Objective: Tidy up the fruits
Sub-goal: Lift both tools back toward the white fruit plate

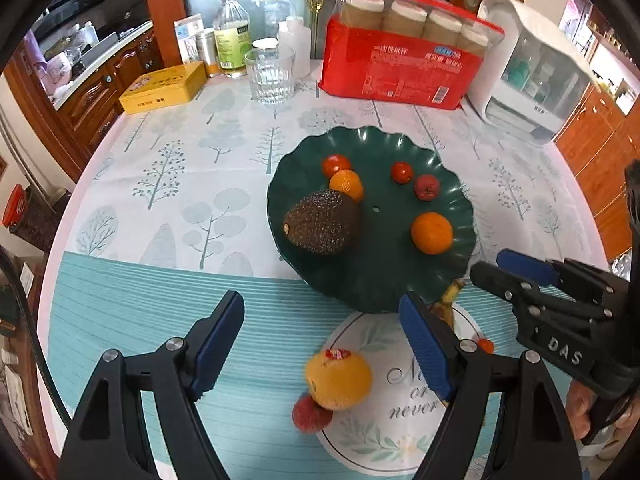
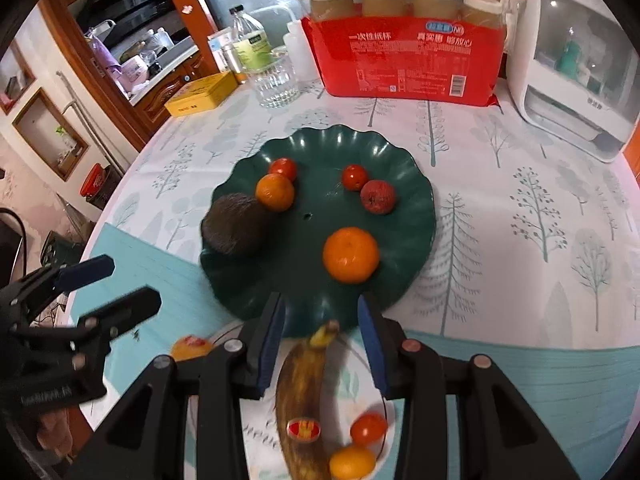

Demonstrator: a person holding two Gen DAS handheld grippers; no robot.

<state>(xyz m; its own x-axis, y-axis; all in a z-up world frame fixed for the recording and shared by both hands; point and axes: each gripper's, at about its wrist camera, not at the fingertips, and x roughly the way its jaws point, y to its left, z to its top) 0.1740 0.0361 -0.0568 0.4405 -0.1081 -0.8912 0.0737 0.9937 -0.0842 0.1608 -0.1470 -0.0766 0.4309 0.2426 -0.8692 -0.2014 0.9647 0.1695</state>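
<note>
1. Left wrist view only: a yellow-orange fruit (image 1: 338,380) with red sticker and a lychee (image 1: 311,414) touching it, both on the white plate (image 1: 404,444) near the left tool (image 1: 322,344). Right wrist view shows this fruit only as a blur at the plate's left edge.
2. Right wrist view only: the whole banana (image 2: 302,400), w/ sticker, plus a tomato (image 2: 368,427) and a small orange (image 2: 352,462) beside it on the white plate.
3. Green plate (image 2: 416,216) on the desk holds an avocado (image 2: 234,224), 2 oranges, 2 tomatoes, 1 lychee.
4. Banana long axis runs away from the camera; stem tip points to the green plate, touching or just under its rim.
5. Avocado lies on its side, narrow end to the left in the left view.
6. Left tool: spread wide, holds nothing. Right tool (image 2: 322,342): spread, fingers at both sides of the banana's stem end, not pinching.
</note>
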